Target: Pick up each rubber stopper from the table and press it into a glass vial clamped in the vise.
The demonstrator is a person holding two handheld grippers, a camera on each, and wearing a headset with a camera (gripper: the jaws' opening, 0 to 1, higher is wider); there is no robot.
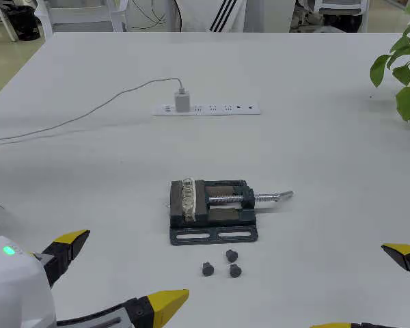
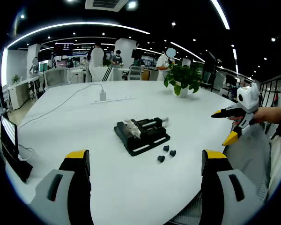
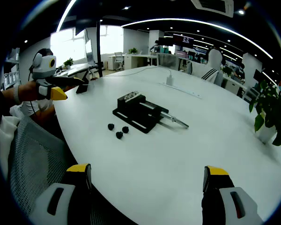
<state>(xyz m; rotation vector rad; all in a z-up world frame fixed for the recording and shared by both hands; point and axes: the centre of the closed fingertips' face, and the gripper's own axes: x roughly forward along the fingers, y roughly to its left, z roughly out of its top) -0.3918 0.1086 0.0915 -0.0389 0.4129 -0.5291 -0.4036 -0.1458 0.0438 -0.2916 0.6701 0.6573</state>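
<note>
A dark vise [image 1: 213, 213] sits mid-table with a row of glass vials [image 1: 188, 198] clamped in its jaws. Three dark rubber stoppers [image 1: 224, 265] lie loose on the table just in front of it. My left gripper [image 1: 119, 270] hovers open and empty at the near left, a short way from the stoppers. My right gripper [image 1: 372, 287] is open and empty at the near right. The left gripper view has the vise [image 2: 141, 133] and stoppers [image 2: 166, 153] ahead between wide jaws. In the right gripper view, the vise [image 3: 138, 111] and stoppers [image 3: 118, 130] lie further off.
A white power strip [image 1: 206, 108] with a plugged charger and a cable trailing left lies behind the vise. A potted plant [image 1: 403, 68] stands at the far right edge. A mesh chair [image 3: 33, 164] is close to the near table edge. People stand in the background office.
</note>
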